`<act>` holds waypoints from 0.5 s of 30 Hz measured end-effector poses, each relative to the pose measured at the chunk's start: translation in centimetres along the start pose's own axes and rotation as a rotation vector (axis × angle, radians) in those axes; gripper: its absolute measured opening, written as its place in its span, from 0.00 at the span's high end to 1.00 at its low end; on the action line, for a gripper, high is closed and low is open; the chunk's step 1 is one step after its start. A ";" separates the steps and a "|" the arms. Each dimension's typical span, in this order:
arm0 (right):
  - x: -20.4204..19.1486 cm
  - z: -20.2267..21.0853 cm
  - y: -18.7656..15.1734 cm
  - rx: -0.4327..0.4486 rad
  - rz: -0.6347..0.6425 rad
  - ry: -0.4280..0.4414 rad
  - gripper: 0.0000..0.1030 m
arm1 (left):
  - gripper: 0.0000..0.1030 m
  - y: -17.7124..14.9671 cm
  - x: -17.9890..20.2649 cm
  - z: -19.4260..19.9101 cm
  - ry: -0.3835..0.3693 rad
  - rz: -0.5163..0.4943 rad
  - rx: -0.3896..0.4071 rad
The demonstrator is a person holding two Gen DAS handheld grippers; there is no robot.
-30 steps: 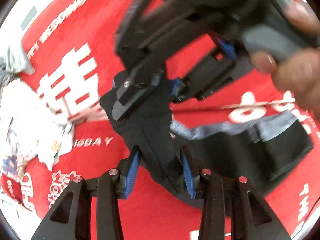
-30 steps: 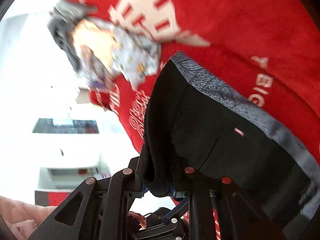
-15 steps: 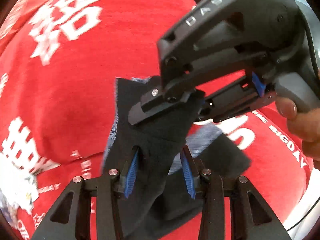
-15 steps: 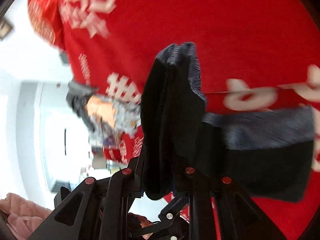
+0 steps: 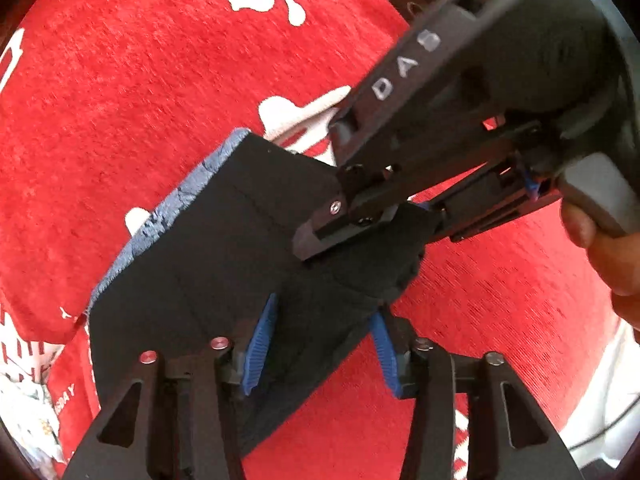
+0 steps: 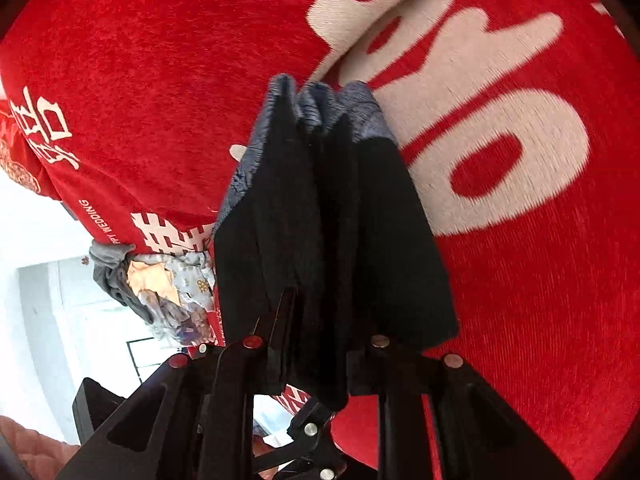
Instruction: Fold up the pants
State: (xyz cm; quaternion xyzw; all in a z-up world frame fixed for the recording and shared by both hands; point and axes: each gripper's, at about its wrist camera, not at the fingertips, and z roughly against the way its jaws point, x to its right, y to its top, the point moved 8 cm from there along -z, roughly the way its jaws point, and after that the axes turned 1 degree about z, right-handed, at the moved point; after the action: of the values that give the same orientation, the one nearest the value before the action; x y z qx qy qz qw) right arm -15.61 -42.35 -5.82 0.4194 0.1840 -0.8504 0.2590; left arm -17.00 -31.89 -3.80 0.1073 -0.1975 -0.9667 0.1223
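Note:
The black pants (image 5: 224,248) with a blue-grey waistband (image 5: 168,216) are folded into a thick bundle and held above the red cloth. My left gripper (image 5: 320,344) has its blue pads on either side of the bundle's near end and grips it. The right gripper (image 5: 316,236) reaches in from the upper right of the left wrist view and is shut on the same bundle. In the right wrist view the pants (image 6: 328,220) hang in several layers straight out from the right gripper (image 6: 316,344), waistband edges (image 6: 320,104) at the far end.
A red cloth with white characters (image 6: 160,80) covers the surface under both grippers. A heap of grey and patterned garments (image 6: 160,292) lies at its left edge. A white floor (image 6: 40,300) shows beyond that edge.
Both grippers carried the pants across the red cloth, away from the garment heap. The hanging half of the pants has come together with the held part into one compact bundle.

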 end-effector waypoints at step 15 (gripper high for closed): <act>-1.5 0.9 -1.4 0.038 0.137 -0.377 0.70 | 0.32 -8.2 -19.4 2.9 0.068 0.504 -0.146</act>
State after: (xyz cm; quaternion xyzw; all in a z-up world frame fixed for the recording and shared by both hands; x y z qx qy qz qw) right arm -16.26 -41.26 -3.88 0.2690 0.0871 -0.8976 0.3383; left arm -0.96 -18.16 -1.41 0.0782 -0.1434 -0.9133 0.3732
